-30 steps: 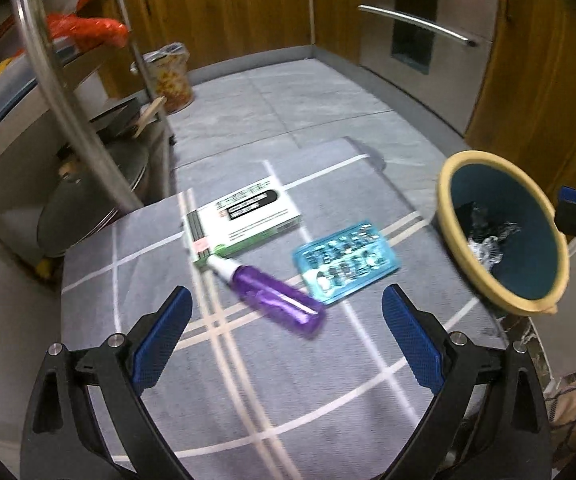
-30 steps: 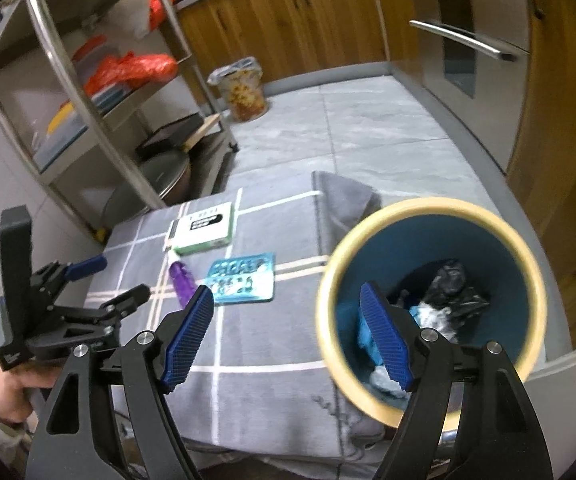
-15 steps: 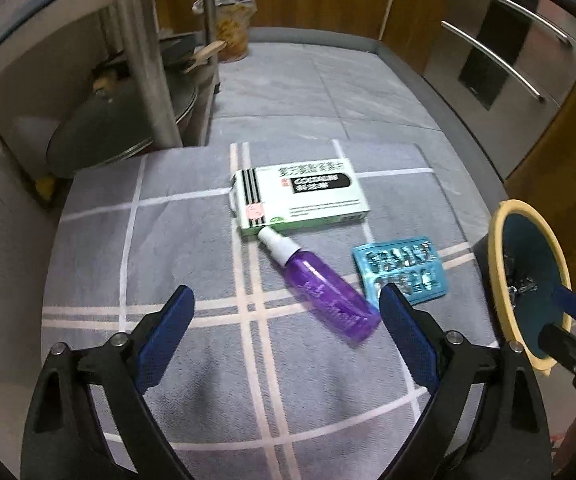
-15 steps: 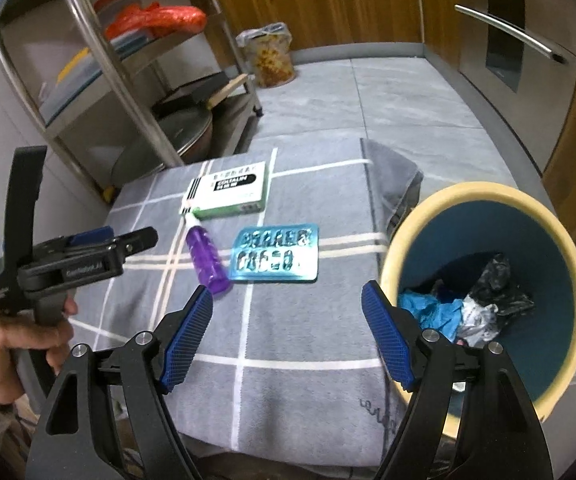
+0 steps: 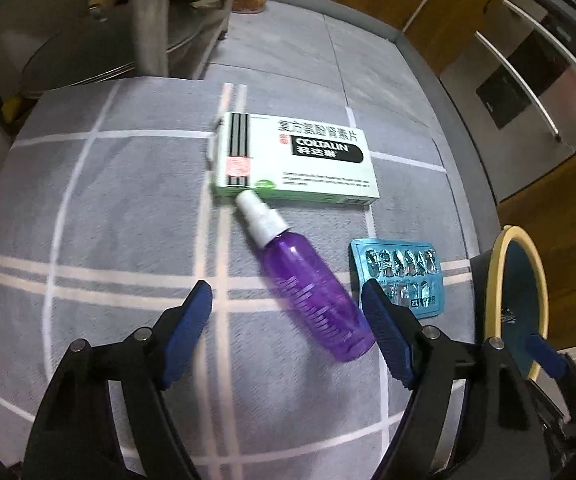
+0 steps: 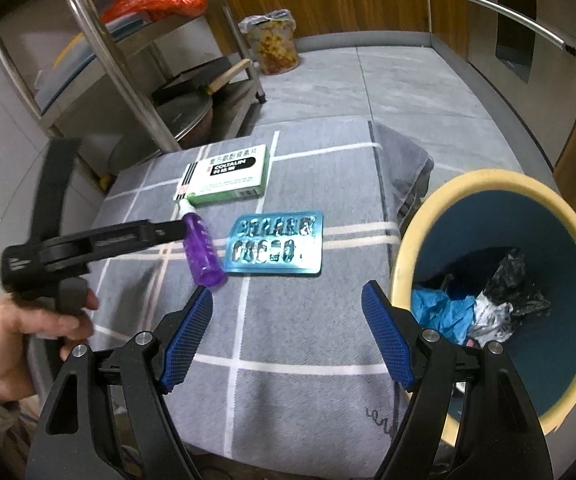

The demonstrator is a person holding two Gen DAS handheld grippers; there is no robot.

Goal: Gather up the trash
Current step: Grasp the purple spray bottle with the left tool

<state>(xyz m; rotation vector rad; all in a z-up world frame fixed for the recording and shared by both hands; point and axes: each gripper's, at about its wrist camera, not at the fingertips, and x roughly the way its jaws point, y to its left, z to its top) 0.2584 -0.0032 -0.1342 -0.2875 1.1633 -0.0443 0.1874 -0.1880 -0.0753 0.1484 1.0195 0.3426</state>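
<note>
Left wrist view: low, close over the table (image 5: 87, 208), facing the purple bottle (image 5: 312, 296) and medicine box (image 5: 296, 164). Right wrist view: higher, farther back, beside the bin (image 6: 440, 216). Both share bottle, box, blister pack (image 5: 400, 276).

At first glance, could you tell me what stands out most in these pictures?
A purple spray bottle lies on the grey checked cloth, between a white-and-green medicine box and a blue blister pack. Right of the cloth, a yellow-rimmed blue bin already holds crumpled trash.
</note>
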